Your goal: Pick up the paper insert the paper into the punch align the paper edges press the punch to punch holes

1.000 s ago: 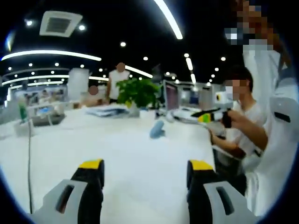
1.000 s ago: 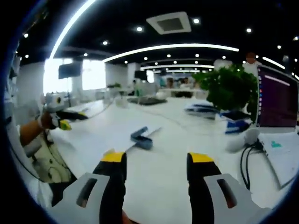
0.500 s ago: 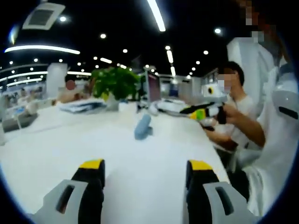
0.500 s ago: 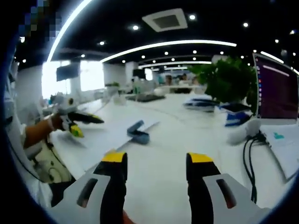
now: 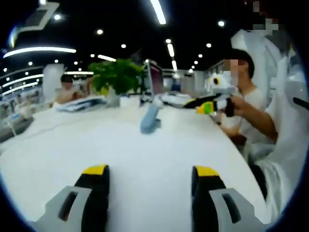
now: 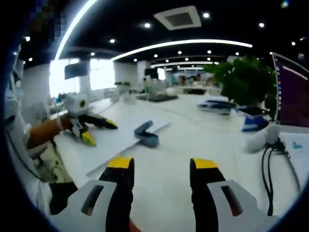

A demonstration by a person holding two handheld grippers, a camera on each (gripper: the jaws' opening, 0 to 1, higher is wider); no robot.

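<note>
- None of the four steps is judged done: the flat white paper sheet [image 6: 126, 137] is seen lying on the white worktop [image 6: 193, 145], unlifted.
- The small blue hole punch [image 6: 146, 134] is seen resting at the sheet's far edge.
- Both are placed ahead of the right hand-held gripper [image 6: 160, 163], whose jaws are held apart and empty.
- The left hand-held gripper [image 5: 147, 170] is likewise spread, with the punch well ahead.

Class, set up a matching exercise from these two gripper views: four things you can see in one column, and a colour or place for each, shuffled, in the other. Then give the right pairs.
Things
1. hole punch
2. potted plant
3. paper sheet
4. left gripper

Descriptions
A. green leaves, far side of the table
B. white, lying flat, one edge in the punch
C. blue, sitting on the table
D. held in a hand, open yellow-tipped jaws above the paper's near end

Pairs: 1-C, 2-A, 3-B, 4-D
</note>
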